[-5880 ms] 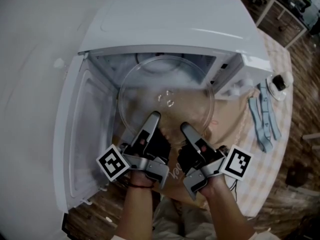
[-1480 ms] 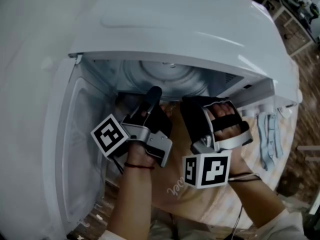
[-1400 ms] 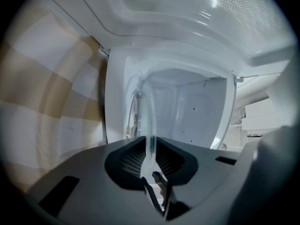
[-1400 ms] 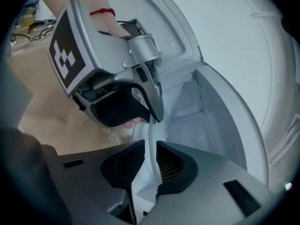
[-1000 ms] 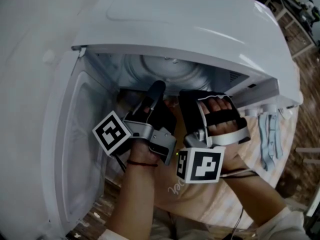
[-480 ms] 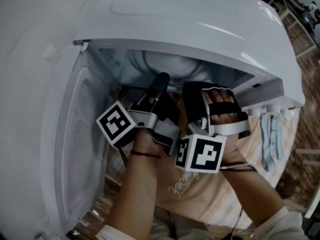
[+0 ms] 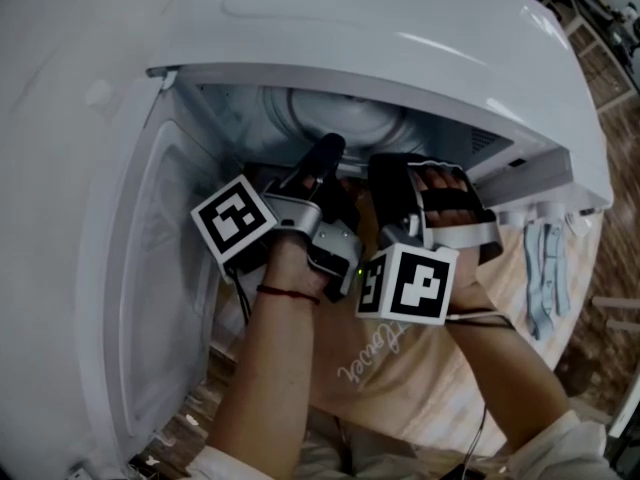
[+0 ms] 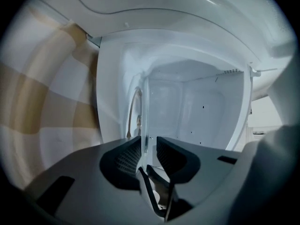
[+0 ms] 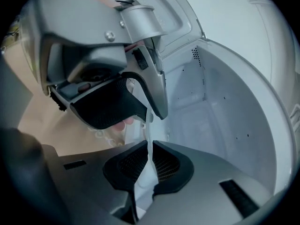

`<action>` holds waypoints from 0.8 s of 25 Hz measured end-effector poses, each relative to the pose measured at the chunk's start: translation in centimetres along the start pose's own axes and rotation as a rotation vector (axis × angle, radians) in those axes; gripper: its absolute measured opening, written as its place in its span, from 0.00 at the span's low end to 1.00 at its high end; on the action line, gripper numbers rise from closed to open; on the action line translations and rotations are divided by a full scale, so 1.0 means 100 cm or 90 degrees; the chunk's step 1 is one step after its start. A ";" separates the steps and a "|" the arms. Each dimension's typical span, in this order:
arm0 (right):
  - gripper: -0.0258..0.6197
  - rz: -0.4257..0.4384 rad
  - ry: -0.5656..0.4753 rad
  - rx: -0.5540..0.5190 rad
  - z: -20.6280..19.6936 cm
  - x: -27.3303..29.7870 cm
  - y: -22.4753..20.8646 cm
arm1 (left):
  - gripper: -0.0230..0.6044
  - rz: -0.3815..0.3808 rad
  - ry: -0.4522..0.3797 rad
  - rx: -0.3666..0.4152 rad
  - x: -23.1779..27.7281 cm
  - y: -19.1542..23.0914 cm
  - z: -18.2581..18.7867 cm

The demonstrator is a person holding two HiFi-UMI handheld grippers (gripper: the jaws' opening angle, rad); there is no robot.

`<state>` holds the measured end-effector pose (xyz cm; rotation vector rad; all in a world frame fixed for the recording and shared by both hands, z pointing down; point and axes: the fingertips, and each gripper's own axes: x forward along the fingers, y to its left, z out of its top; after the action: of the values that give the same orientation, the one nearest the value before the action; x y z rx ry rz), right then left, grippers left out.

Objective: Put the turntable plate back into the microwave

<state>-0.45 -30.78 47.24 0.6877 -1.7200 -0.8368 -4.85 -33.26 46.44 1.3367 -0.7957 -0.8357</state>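
Observation:
The clear glass turntable plate [image 8: 145, 125] is inside the white microwave [image 7: 400, 28] and shows edge-on in both gripper views. My left gripper [image 8: 149, 146] reaches level into the cavity. Its jaws are opening, and the plate's thin rim stands between the pads with a gap on one side. My right gripper [image 9: 149, 161] is shut on the plate's rim [image 9: 149, 139], close beside the left gripper [image 9: 117, 93]. In the head view the left gripper [image 7: 325, 158] and right gripper [image 7: 392, 168] both sit in the cavity mouth. The microwave's top hides the plate there.
The microwave door [image 7: 150, 298] hangs open at the left. The cavity's back and side walls [image 8: 197, 107] close in around both grippers. A beige checked cloth [image 7: 420, 388] covers the table under my arms, with pale blue strips [image 7: 545, 268] at the right.
The plate, once seen flat at the cavity mouth, is now hidden under the microwave's top. Both grippers went deeper in. Over the last second they barely shifted.

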 end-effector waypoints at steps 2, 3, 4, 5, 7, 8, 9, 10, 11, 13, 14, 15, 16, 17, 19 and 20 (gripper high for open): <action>0.12 0.005 0.000 -0.002 0.000 0.002 0.001 | 0.19 0.000 0.003 -0.003 -0.002 -0.001 0.000; 0.12 0.009 0.001 -0.002 0.000 0.003 0.002 | 0.19 0.004 0.006 0.002 -0.004 0.000 -0.001; 0.12 0.010 0.001 -0.001 0.000 0.003 0.003 | 0.20 0.010 0.011 0.011 -0.007 0.001 -0.002; 0.12 0.011 0.001 0.000 0.000 0.003 0.003 | 0.20 0.015 0.015 0.022 -0.011 0.001 -0.003; 0.12 0.011 -0.001 0.003 0.001 0.004 0.002 | 0.21 0.019 0.024 0.046 -0.017 -0.002 -0.005; 0.12 0.012 -0.003 0.004 0.002 0.004 0.001 | 0.21 0.018 0.029 0.058 -0.020 -0.004 -0.007; 0.12 0.013 -0.004 0.003 0.004 0.004 0.002 | 0.21 0.018 0.034 0.070 -0.023 -0.006 -0.009; 0.12 0.014 -0.004 0.003 0.005 0.004 0.002 | 0.21 0.019 0.039 0.082 -0.026 -0.006 -0.011; 0.12 0.014 -0.003 0.002 0.005 0.005 0.002 | 0.21 0.022 0.046 0.090 -0.029 -0.006 -0.014; 0.12 0.016 0.001 0.005 0.006 0.005 0.002 | 0.21 0.029 0.056 0.095 -0.032 -0.003 -0.018; 0.12 0.015 0.003 0.007 0.006 0.005 0.002 | 0.21 0.034 0.058 0.095 -0.034 -0.001 -0.018; 0.12 0.014 0.005 0.009 0.006 0.005 0.002 | 0.21 0.038 0.058 0.096 -0.035 0.001 -0.018; 0.12 0.014 0.008 0.012 0.005 0.006 0.003 | 0.21 0.043 0.058 0.099 -0.036 0.002 -0.017; 0.12 0.014 0.012 0.016 0.003 0.007 0.003 | 0.21 0.046 0.058 0.103 -0.037 0.003 -0.016; 0.12 0.018 0.021 0.028 -0.001 0.010 0.003 | 0.21 0.046 0.059 0.109 -0.038 0.002 -0.016; 0.12 0.021 0.022 0.032 -0.002 0.011 0.003 | 0.21 0.045 0.061 0.111 -0.039 0.002 -0.016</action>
<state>-0.62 -31.48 48.10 0.7025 -1.7213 -0.7571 -5.34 -29.11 46.42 1.4828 -0.8500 -0.6531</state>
